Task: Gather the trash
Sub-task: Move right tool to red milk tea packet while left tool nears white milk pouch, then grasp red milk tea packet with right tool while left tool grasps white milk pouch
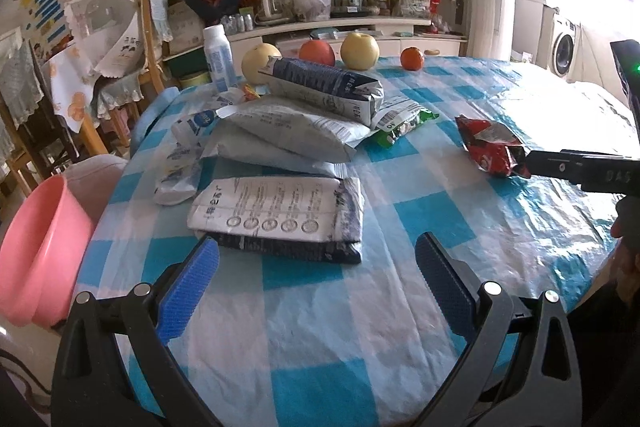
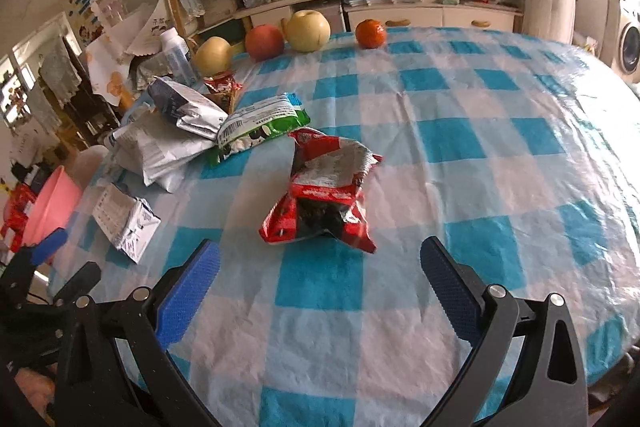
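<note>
Trash wrappers (image 1: 280, 131) are heaped on the checked bench (image 1: 400, 227), and a torn red packet (image 2: 324, 195) is seen lying apart from them. Both the left hand-held gripper (image 1: 316, 263) and right hand-held gripper (image 2: 320, 263) are held spread apart, nothing clamped. A pink basin (image 1: 36, 251) is seen beside the bench edge; its contents cannot be told.

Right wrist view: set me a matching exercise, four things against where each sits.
Things:
1. red snack wrapper
2. tangerine
3. pink basin
4. green packet

Places:
A. off the table's left edge
B. far edge of the table, right end of the fruit row
C. just ahead of the open right gripper
D. beside the silver bag pile, partly under it

Pairs: 1-C, 2-B, 3-A, 4-D
</note>
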